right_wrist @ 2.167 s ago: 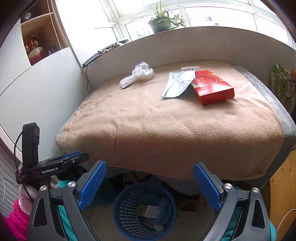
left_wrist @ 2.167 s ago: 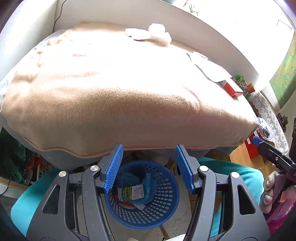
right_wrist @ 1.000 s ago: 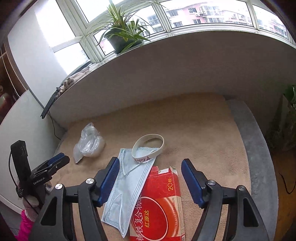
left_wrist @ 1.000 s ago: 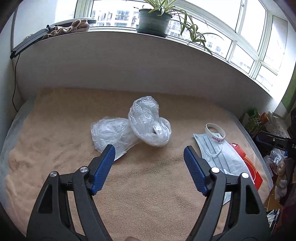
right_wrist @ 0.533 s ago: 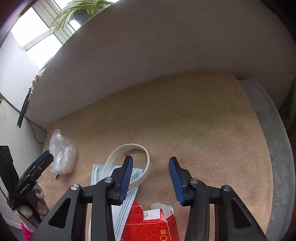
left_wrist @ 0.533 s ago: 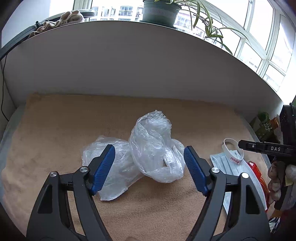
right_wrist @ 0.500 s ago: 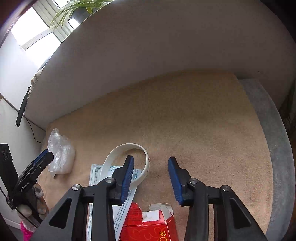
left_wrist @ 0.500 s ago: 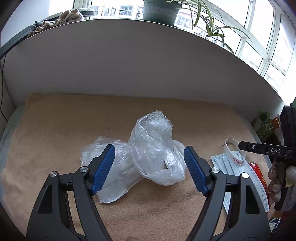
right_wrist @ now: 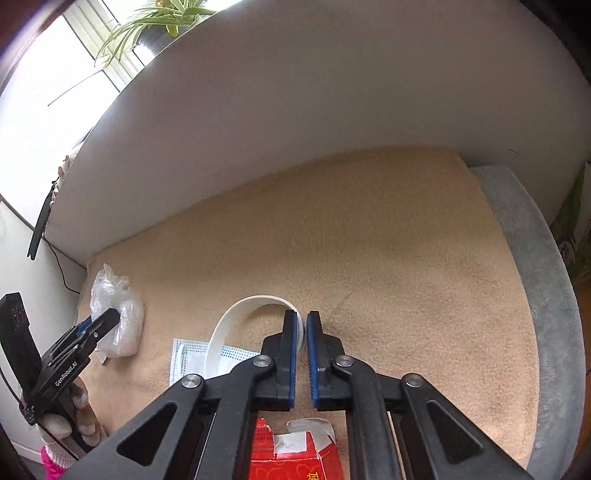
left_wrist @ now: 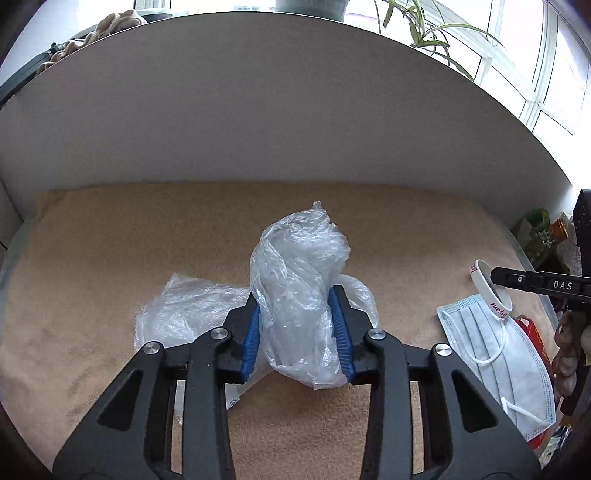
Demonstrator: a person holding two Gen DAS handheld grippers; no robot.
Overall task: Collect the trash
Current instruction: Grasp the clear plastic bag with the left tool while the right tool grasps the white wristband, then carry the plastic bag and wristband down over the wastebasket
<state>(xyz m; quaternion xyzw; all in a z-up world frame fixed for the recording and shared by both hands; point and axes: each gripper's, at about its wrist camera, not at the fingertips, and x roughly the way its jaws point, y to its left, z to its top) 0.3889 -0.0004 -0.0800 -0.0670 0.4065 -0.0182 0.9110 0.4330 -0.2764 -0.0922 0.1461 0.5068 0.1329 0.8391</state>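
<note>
A crumpled clear plastic bag (left_wrist: 295, 280) lies on the tan blanket (left_wrist: 92, 258). My left gripper (left_wrist: 295, 314) is shut on the bag, its blue pads pressing both sides. A white wristband (right_wrist: 229, 321) lies partly on a blue face mask (right_wrist: 192, 354). My right gripper (right_wrist: 301, 325) is shut on the band's right side. The band (left_wrist: 491, 291) and mask (left_wrist: 495, 354) also show in the left wrist view, with the right gripper (left_wrist: 496, 277) at the band. The bag (right_wrist: 114, 317) and left gripper (right_wrist: 103, 319) show in the right wrist view.
A torn red box (right_wrist: 291, 454) lies under my right gripper, beside the mask. A white backboard (left_wrist: 295, 110) runs behind the blanket, with a potted plant (right_wrist: 159, 18) on the sill above. A grey mattress edge (right_wrist: 535, 277) lies at the right.
My left gripper has closed on the plastic bag. My right gripper has moved in and closed on the white wristband.
</note>
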